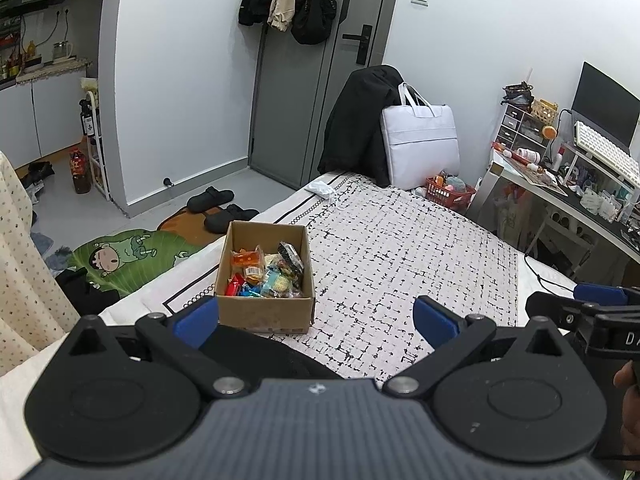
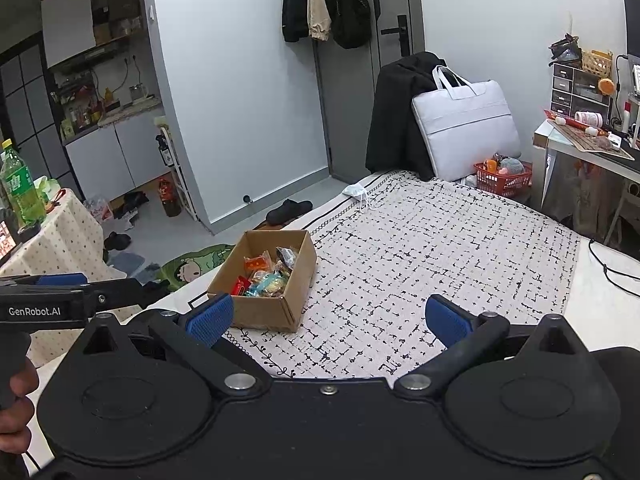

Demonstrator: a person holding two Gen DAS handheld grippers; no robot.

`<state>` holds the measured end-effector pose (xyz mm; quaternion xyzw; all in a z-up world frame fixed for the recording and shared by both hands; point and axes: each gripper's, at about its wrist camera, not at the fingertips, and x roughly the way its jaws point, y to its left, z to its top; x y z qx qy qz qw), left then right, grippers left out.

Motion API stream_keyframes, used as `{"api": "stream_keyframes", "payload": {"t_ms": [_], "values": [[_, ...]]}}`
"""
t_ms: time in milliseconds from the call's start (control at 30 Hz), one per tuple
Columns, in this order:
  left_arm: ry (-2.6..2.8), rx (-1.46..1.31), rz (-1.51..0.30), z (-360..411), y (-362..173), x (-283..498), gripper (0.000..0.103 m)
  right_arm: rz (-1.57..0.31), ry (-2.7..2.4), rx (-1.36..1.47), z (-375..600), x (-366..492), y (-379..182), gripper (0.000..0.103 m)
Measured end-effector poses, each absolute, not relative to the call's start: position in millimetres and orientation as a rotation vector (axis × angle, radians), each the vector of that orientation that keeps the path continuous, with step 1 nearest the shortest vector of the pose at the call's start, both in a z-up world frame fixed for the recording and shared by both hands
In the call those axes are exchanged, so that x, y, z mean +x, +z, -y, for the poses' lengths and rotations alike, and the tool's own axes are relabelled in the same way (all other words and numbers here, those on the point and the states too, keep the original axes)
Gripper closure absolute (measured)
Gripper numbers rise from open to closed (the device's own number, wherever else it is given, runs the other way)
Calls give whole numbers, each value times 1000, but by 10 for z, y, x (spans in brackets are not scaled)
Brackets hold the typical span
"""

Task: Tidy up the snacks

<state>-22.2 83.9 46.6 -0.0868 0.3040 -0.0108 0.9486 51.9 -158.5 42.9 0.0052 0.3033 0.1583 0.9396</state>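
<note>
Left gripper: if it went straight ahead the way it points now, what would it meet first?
Probably the patterned bedspread, just right of the cardboard box of snacks. The left gripper is open and empty. The box sits off its left finger, so it may pass alongside; depth is unclear.

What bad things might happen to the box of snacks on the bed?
The cardboard box sits near the bed's left edge, so a nudge might push it onto the floor. The snacks are piled loosely, so grabbing one may drag others out. The bed is soft, so the box might tip if pressed.
</note>
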Motion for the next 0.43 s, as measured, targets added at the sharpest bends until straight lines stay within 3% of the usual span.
{"api": "stream_keyframes", "payload": {"t_ms": [433], "values": [[-23,-182,-619,-861,428,-233,0,-643,334,-8,1484,563,377,0]]}}
